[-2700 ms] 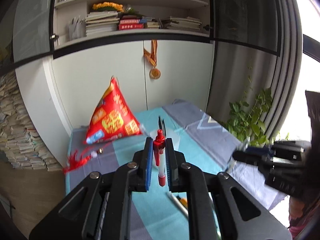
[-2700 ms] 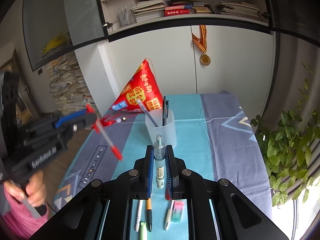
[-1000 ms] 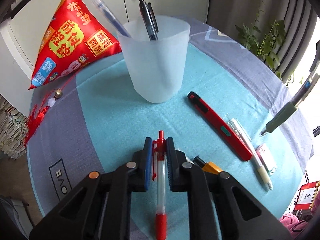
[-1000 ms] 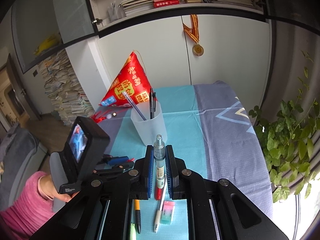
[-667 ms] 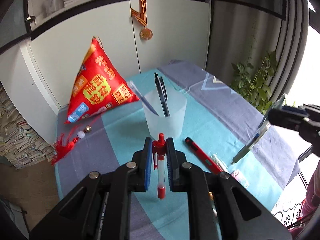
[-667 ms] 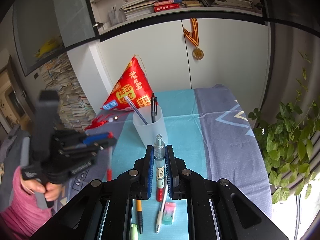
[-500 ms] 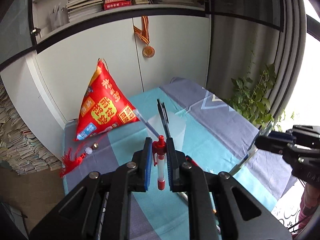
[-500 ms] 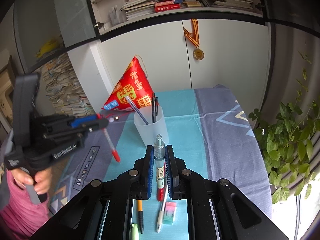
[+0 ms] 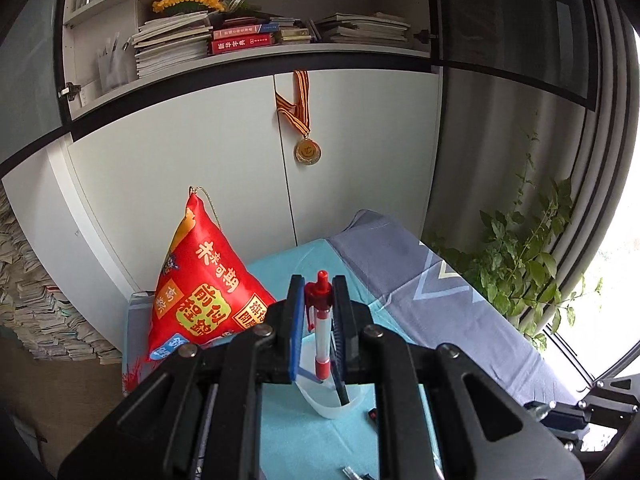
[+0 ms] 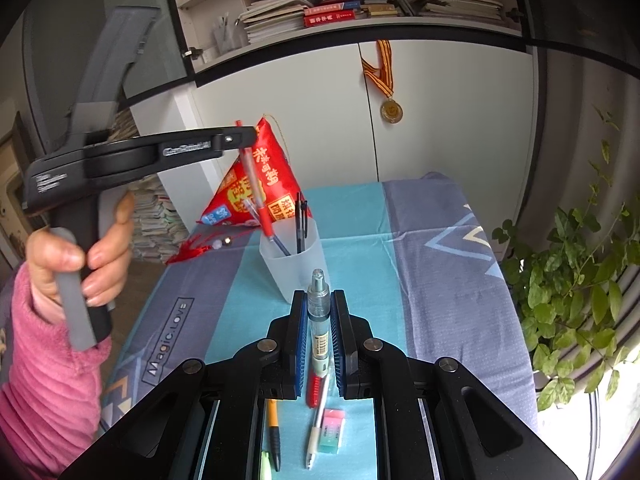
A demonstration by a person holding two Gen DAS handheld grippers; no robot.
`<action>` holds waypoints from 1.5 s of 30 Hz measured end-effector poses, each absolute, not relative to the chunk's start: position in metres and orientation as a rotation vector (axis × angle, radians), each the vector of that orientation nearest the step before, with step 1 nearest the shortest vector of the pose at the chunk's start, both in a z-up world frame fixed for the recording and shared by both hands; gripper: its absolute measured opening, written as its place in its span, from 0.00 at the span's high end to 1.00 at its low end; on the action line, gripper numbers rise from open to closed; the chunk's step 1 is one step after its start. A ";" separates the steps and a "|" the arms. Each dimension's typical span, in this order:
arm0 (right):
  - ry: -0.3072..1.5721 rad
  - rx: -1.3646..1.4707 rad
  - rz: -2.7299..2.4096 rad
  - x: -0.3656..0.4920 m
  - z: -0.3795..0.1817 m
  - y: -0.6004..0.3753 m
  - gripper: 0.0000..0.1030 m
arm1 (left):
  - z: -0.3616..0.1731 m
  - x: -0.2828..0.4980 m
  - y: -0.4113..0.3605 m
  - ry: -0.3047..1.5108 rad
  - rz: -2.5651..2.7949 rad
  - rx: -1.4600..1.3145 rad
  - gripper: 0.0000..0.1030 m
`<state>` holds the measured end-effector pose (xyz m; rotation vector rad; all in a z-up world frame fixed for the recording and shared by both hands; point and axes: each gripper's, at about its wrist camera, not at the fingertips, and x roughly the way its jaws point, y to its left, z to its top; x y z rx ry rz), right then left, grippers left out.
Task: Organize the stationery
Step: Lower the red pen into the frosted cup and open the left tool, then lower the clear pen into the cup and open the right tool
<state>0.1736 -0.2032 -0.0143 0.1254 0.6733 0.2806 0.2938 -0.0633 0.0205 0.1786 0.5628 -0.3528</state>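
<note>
Right wrist view: the left gripper, held in a hand with a pink sleeve, pinches a red-capped pen with a clear barrel near its top end. It hangs almost upright, red tip down and slanting toward the frosted cup, just above its rim. The right gripper clamps a clear green-tipped pen, its long axis running along the fingers, plunger end forward, above the blue tablecloth.

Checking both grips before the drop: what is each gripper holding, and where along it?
Left gripper: red-capped pen, near its clicker end. Right gripper: green-tinted pen, upper barrel.
</note>
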 end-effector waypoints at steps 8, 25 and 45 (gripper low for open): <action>0.675 0.133 0.280 0.177 -0.016 -0.207 0.88 | -0.025 0.314 -0.059 0.628 -0.362 0.151 0.89; 0.643 0.104 0.278 0.187 0.001 -0.190 0.88 | -0.038 0.247 -0.001 0.567 -0.317 -0.005 0.47; 0.649 0.042 0.167 0.294 -0.002 -0.136 0.88 | -0.093 0.249 0.022 0.637 -0.220 -0.078 0.43</action>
